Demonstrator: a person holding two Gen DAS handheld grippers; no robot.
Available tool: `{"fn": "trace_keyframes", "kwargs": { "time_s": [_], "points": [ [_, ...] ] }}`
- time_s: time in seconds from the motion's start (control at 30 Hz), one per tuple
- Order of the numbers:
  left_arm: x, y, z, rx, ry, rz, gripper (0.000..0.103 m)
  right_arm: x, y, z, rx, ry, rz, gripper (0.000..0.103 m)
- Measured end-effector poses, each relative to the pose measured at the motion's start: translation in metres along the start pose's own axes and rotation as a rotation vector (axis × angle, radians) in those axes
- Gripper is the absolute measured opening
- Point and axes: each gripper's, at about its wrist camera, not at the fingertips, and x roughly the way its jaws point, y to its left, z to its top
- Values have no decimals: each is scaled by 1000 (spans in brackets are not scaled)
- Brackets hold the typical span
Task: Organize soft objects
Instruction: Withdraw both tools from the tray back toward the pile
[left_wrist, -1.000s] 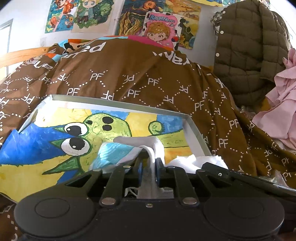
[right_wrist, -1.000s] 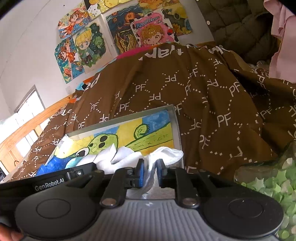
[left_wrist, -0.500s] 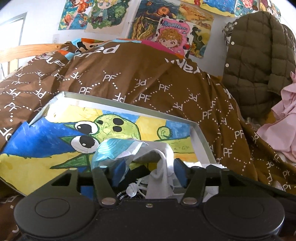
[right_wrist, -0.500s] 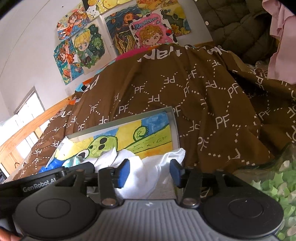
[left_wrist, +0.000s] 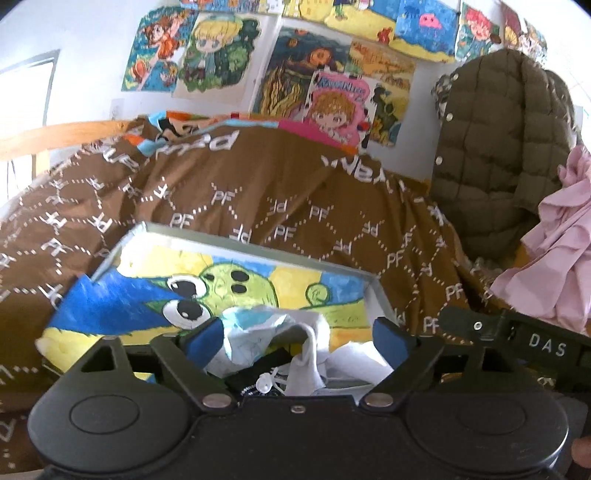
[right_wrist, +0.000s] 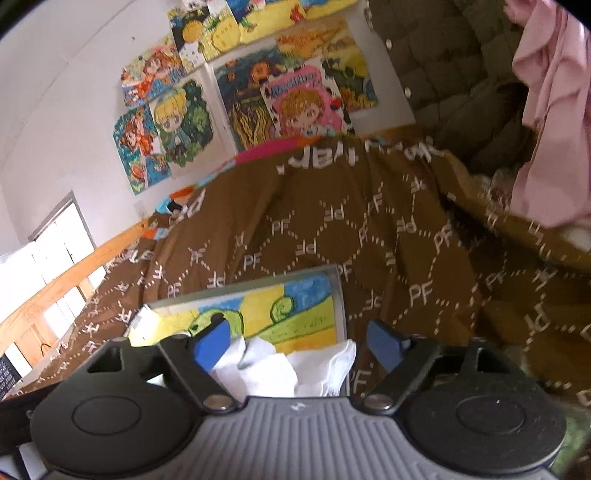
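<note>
1. Since one second ago, both my tongs are opening: they were pinched on cloth then, and now each pair is standing wide apart with nothing held.
2. My left tongs (left_wrist: 297, 338) are hanging wide open over the light blue and white cloth (left_wrist: 258, 328), which is lying crumpled in the near part of the shallow box (left_wrist: 255, 246).
3. My right tongs (right_wrist: 297, 341) are also spreading wide, and the white socks (right_wrist: 291, 369) are lying loose between them, at the near right corner of the same box, one edge hanging over its rim.
4. The box has a painted picture (left_wrist: 221, 284) on its bottom and is resting on the brown quilt (left_wrist: 295, 192) of the bed.
5. I am judging that these soft things are very light and limp; they are bending at once and giving no resistance, so they are not fragile.
6. A single layer may be slipping out, so I think it is better to take a thick fold or the bunched middle, not a thin edge.
7. A small plastic tag with strings (left_wrist: 264, 384) is lying near the cloth; I should be avoiding it, because it may be catching on the pads.
</note>
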Motion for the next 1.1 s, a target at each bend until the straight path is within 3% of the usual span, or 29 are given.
{"fn": "trace_keyframes", "kwargs": {
  "time_s": [0.27, 0.53, 0.83, 1.1],
  "points": [
    [-70, -4, 13, 1, -124, 7, 102, -68, 21, 12, -81, -129, -35, 103],
    [-140, -6, 18, 27, -198, -21, 102, -135, 54, 12, -178, -240, -52, 103],
    [-204, 6, 5, 0, -237, -24, 102, -197, 76, -14, -211, -301, -67, 103],
    [-238, 16, -21, 10, -222, -18, 102, -242, 76, -51, -237, -344, -105, 103]
  ]
}}
